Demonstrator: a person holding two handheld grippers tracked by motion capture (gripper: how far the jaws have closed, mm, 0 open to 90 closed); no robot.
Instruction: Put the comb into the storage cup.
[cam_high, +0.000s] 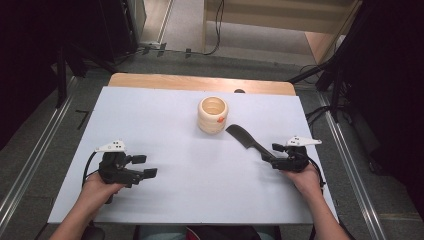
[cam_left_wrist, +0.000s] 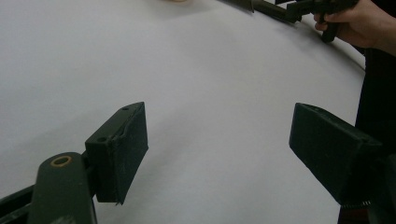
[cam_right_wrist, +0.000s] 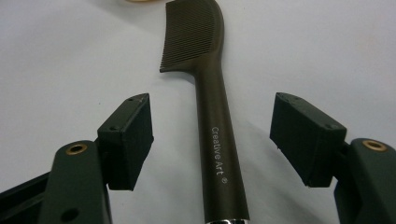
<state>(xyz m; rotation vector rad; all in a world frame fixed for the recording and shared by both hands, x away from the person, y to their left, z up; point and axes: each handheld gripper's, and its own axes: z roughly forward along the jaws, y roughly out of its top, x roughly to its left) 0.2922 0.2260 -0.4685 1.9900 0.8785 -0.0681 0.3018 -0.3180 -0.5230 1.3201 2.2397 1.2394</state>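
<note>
Right of the cup, a comb lies flat between the right gripper's wide-open jaws, untouched. Left of the cup, the left gripper gapes empty.

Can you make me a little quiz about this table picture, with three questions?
1. True or false: the comb lies between the right gripper's open jaws.
2. Which is nearest the comb's teeth: A the cup, B the left gripper, C the table's front edge?
3. Fill in: the left gripper's jaws are ____.

Key: 1 true; 2 A; 3 open.
</note>
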